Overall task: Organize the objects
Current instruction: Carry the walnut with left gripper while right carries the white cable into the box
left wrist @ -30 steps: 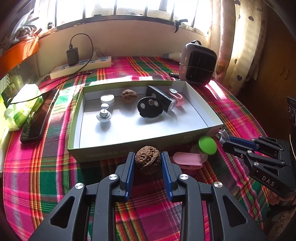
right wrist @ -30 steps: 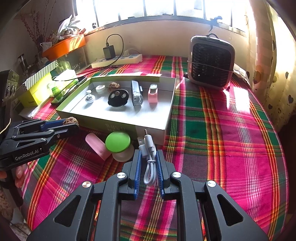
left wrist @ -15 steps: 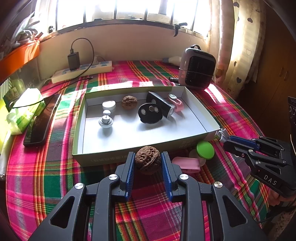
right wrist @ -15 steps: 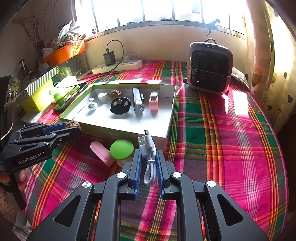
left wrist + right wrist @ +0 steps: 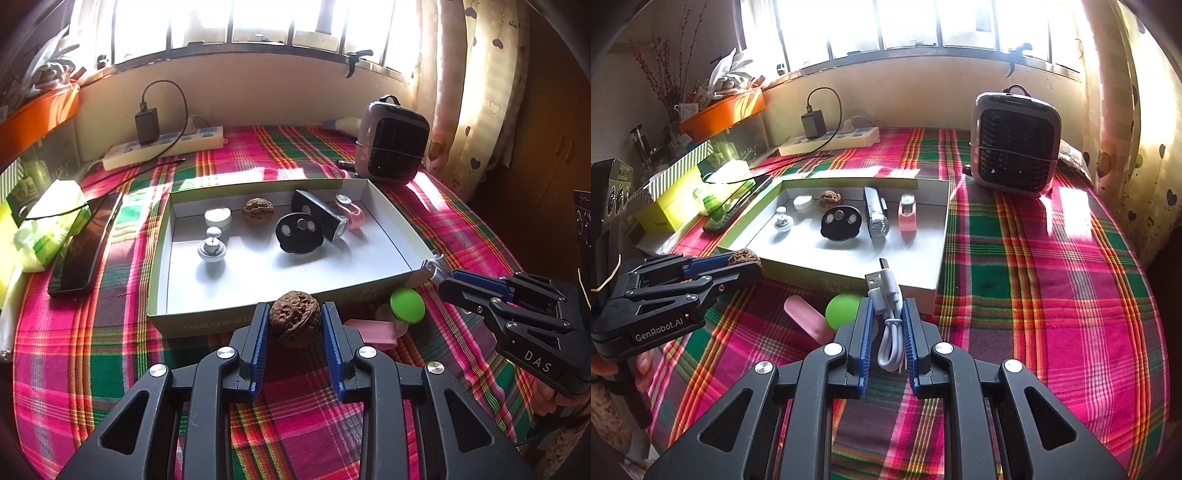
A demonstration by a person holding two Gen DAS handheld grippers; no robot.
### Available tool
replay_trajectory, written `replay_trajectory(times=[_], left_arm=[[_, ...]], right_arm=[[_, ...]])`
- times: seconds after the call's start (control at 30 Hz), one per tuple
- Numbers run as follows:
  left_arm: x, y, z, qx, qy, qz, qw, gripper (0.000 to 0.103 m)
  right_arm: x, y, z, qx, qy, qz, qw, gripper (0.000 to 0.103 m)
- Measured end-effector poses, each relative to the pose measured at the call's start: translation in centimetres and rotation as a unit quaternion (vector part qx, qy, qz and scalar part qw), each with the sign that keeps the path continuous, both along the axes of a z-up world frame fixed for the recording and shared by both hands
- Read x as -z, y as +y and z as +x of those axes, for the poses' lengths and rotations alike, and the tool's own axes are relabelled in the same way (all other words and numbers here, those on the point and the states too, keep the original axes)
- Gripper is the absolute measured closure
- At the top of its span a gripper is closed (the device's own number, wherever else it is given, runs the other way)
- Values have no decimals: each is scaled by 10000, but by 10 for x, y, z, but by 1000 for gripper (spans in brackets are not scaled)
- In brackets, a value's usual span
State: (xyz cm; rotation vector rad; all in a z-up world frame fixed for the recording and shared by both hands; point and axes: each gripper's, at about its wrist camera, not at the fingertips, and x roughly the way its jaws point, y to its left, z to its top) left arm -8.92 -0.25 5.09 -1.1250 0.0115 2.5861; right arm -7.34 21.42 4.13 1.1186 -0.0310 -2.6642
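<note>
My left hand-held gripper [image 5: 295, 325] is clamped on a walnut [image 5: 294, 322], held just short of the box's [image 5: 258, 314] near wall, so the tray floor lies straight ahead. My right hand-held gripper [image 5: 887, 332] is clamped on a folded white USB cable [image 5: 888, 314], its long axis pointing forward at the box's near right corner. Both seem about equally near.
</note>
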Motion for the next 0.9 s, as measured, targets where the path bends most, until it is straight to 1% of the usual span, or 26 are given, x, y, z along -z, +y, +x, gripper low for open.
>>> replay_trajectory(times=[0.9], left_arm=[[-3, -11, -13, -133, 49, 72, 9999, 77]], right_arm=[[-4, -16, -16, -17, 22, -10, 10000, 86]])
